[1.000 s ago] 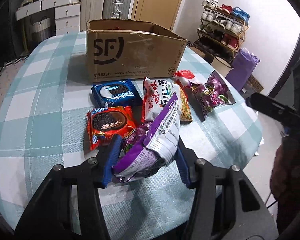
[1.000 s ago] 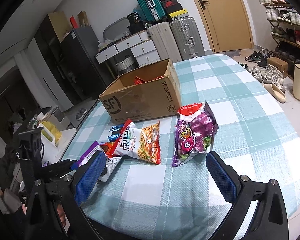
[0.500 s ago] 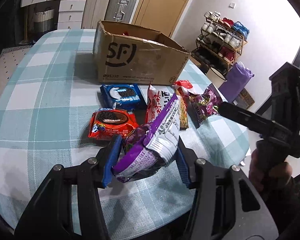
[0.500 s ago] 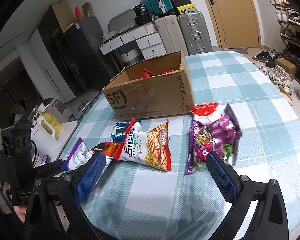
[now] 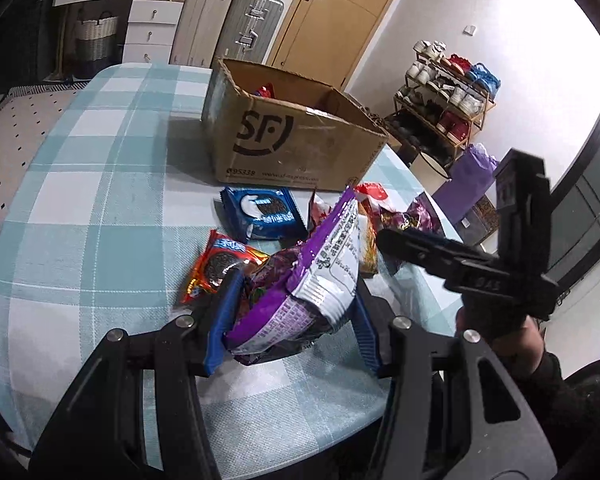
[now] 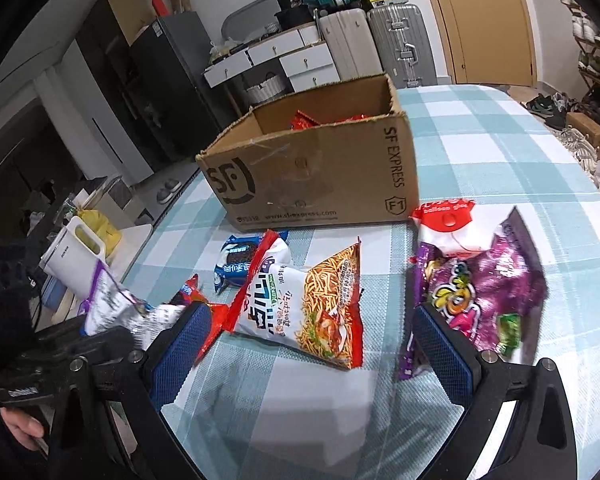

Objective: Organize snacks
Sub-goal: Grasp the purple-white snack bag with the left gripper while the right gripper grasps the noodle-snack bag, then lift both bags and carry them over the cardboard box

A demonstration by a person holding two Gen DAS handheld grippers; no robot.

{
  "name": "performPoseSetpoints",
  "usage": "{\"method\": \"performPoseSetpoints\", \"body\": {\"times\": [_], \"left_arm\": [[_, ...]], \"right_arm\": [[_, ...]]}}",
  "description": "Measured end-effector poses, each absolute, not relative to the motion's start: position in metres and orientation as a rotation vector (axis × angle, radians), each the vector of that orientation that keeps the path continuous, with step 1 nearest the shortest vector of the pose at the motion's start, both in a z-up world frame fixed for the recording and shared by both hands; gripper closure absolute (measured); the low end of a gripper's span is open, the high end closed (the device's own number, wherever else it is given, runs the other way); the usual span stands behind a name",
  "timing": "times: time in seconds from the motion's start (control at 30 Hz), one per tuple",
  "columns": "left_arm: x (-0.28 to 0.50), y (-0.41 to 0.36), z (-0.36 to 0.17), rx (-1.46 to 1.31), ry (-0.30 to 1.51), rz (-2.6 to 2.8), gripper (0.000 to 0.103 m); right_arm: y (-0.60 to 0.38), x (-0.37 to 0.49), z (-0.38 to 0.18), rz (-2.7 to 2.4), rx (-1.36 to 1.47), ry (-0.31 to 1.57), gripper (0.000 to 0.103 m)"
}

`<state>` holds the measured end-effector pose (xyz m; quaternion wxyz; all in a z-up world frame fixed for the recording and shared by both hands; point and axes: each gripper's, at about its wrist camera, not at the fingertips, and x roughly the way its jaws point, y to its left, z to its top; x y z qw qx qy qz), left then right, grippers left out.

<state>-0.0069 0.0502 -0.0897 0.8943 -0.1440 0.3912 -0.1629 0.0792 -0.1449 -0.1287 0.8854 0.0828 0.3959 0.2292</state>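
Left gripper [image 5: 290, 316]: pinching a purple-and-white snack bag [image 5: 320, 280] between its blue pads, the bag lifted clear of the checked tablecloth [image 5: 100, 208].
Right gripper [image 6: 312, 344]: jaws spread wide with nothing between the pads, low over the near edge of the table.
Cardboard box [image 6: 312, 176]: open-topped, at the far side of the snacks; red packets show inside.
Only in the left wrist view: the blue cookie pack [image 5: 262, 212] seen whole, the red cookie pack [image 5: 216, 268] just behind the left pad, and the right gripper from the side, held by a hand.
Only in the right wrist view: the noodle bag [image 6: 304, 300] lying flat, the purple candy bag [image 6: 484, 292] with a red-and-white packet [image 6: 448, 228] at its far end, and the gripped bag as a blurred shape at far left.
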Motion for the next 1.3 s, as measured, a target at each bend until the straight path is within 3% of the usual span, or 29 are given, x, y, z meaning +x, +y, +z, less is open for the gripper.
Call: {"method": "performPoseSetpoints", "body": {"times": [0.67, 0.73, 0.77, 0.83, 0.9, 1.07, 1.3], "left_arm": [[0.005, 0.076, -0.091, -0.329, 0.806, -0.282, 0.053], [0.006, 0.078, -0.091, -0.332, 0.806, -0.279, 0.053], [0.007, 0.079, -0.091, -0.334, 0.805, -0.275, 0.053], [0.008, 0.080, -0.092, -0.337, 0.806, -0.272, 0.053], [0.008, 0.081, -0.092, -0.340, 0.805, -0.269, 0.053], [0.010, 0.080, -0.092, -0.341, 0.807, -0.268, 0.053], [0.010, 0.082, -0.094, -0.347, 0.808, -0.264, 0.053]], "right_arm": [[-0.112, 0.114, -0.153, 0.513, 0.122, 0.852, 0.002], [-0.106, 0.115, -0.153, 0.513, 0.103, 0.850, 0.010], [-0.105, 0.115, -0.154, 0.514, 0.092, 0.849, 0.024], [-0.103, 0.115, -0.155, 0.505, 0.080, 0.844, 0.029], [-0.103, 0.115, -0.154, 0.519, 0.086, 0.841, 0.048], [-0.101, 0.113, -0.154, 0.526, 0.091, 0.835, 0.055], [-0.107, 0.109, -0.156, 0.545, 0.118, 0.841, 0.056]]}}
